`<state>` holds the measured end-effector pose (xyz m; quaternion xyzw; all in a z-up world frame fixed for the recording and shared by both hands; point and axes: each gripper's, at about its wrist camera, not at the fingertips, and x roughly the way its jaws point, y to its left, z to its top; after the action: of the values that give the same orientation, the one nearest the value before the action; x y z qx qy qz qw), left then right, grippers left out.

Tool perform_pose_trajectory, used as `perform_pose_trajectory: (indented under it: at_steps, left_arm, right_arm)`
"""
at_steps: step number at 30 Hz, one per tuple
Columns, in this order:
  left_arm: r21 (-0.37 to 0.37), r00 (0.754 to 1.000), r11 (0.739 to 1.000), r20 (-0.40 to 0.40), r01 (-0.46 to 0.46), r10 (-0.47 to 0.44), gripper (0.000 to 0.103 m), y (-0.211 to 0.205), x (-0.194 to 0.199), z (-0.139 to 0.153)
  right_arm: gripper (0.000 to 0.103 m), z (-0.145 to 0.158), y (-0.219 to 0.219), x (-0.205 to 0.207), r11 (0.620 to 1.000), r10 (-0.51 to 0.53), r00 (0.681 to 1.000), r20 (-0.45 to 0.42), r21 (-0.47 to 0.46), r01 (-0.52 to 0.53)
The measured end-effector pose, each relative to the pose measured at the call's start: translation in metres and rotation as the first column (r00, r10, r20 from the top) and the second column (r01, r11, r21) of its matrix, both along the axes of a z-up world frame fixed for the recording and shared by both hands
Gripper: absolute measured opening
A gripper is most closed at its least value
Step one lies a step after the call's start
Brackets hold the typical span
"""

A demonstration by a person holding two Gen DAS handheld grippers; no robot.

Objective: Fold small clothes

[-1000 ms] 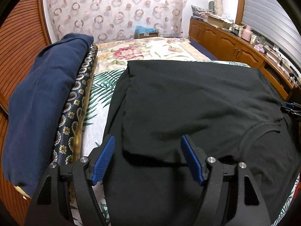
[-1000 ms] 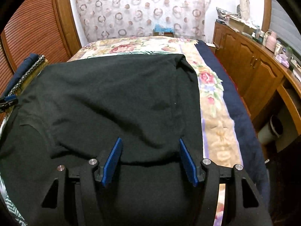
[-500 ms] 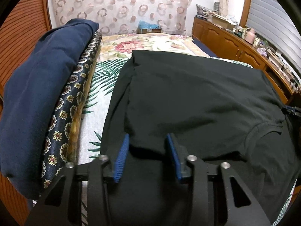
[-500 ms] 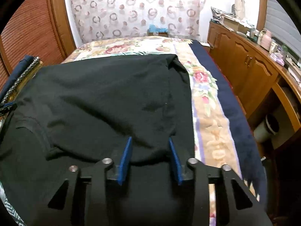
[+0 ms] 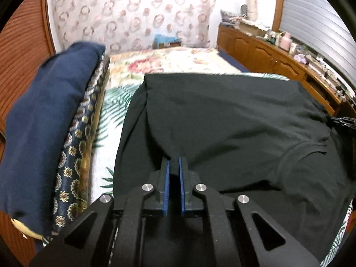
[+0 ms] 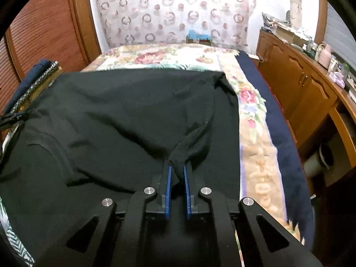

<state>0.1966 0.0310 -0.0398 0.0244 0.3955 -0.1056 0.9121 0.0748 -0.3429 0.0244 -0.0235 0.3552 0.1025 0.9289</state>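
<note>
Clamping a bunched fold of the black T-shirt (image 5: 233,115), the left gripper (image 5: 174,163) has its blue pads nearly together on the cloth. The right gripper (image 6: 176,168) is closing, its pads pressing a pinched ridge of the same shirt's fabric. Both point downward at a slant over the shirt, which lies spread across the bed (image 6: 251,115). Each gripper's body hides the shirt's near edge. Beside the shirt, a folded navy garment (image 5: 46,120) rests on a patterned cloth (image 5: 80,151). A wooden cabinet (image 6: 304,89) stands alongside the bed.
</note>
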Motion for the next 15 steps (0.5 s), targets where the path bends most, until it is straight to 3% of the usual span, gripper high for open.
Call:
perform_pose_trajectory:
  at_steps: [7,15]
  left_arm:
    - [-0.016,0.993,1.000,0.118,0.008,-0.006,0.007,0.003,-0.024,0.034]
    - [-0.034,0.983,0.999,0.182,-0.001,0.007,0.007,0.013,-0.052,0.058]
  right_arm:
    - [0.009,0.021,-0.013,-0.019,0.999,-0.012,0.996,0.083,0.032,0.009]
    - [0.009,0.026,-0.022,-0.058,0.998,-0.014,0.991,0.133,0.066,0.005]
